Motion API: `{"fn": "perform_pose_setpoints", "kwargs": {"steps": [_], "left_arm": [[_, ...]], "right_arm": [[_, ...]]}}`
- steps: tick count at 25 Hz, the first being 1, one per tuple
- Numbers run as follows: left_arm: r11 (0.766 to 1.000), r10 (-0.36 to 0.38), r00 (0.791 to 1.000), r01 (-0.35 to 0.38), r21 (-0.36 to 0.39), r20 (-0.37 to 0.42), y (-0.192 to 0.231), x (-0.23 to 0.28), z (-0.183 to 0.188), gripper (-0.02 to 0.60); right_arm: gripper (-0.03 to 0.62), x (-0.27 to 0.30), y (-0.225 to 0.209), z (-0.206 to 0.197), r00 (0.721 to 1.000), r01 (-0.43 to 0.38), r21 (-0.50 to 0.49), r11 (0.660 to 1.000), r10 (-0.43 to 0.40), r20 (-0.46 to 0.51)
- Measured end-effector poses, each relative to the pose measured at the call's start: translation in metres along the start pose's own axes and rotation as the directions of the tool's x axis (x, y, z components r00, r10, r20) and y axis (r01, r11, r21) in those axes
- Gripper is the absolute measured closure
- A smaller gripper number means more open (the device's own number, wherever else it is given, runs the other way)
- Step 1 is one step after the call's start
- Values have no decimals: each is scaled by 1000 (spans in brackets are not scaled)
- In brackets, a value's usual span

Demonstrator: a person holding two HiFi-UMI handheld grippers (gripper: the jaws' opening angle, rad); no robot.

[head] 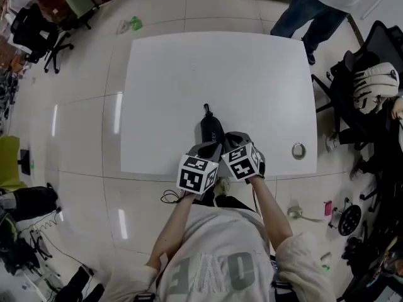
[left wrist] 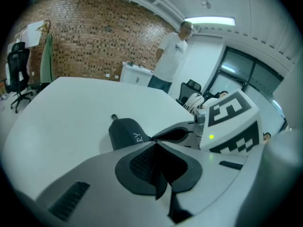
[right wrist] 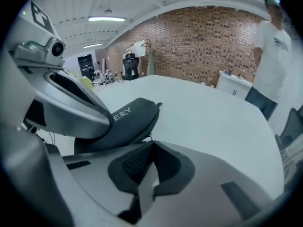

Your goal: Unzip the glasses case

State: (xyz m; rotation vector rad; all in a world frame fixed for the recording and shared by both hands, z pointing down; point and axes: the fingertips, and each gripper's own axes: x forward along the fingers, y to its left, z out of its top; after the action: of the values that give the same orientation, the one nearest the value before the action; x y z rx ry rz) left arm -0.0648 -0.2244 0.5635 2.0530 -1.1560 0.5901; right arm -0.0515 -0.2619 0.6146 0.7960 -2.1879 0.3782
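Desk (head: 264, 93): white. The head view alone shows a metal ring (head: 298, 150) near its right edge.

Glasses case (head: 212, 128): lies near the front edge of the desk, just ahead of both my grippers.

Left gripper (left wrist: 155, 143): jaws closed, tips at the near end of the case. I cannot tell whether they pinch it.

Right gripper (right wrist: 150, 144): jaws closed, apparently on the thin zip pull (right wrist: 148, 138), which only its own view shows.

Risk: so slim a pinch may slip off, or the case may drag along if it is not held.
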Motion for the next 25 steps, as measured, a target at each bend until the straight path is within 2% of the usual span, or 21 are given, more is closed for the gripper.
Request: {"fn": "perform_pose_setpoints", "kwargs": {"steps": [3,5,8,11,13,16,25], "left_arm": [[999,33,999,-32,-25,36,13,-11,15,578],[999,43,998,-42,-22,44,18,-18,23,578],[998,-1,1000,3,-66,30,13,-20,24,578],[993,-39,999,38,-113,-7,2,-13,11,578],[997,-13,999,10,-74,-35,0,-8,0,578],[1000,14,999,-14,-9,-34,-5,-2,-6,578],[1000,10,999,-10,2,-30,-8,-2,-6,578]], "right_arm": [[594,-11,7,-3,999,41,81,996,-43,23],[594,-19,22,-10,1000,20,112,994,-23,22],[594,-26,55,-19,999,-41,86,995,39,22],[594,-30,73,-27,998,-62,84,995,61,11],[594,-32,72,-33,999,-51,91,995,51,6],[594,-36,63,-39,999,-32,79,996,32,3],[594,-38,47,-41,1000,16,59,998,-16,0]]}}
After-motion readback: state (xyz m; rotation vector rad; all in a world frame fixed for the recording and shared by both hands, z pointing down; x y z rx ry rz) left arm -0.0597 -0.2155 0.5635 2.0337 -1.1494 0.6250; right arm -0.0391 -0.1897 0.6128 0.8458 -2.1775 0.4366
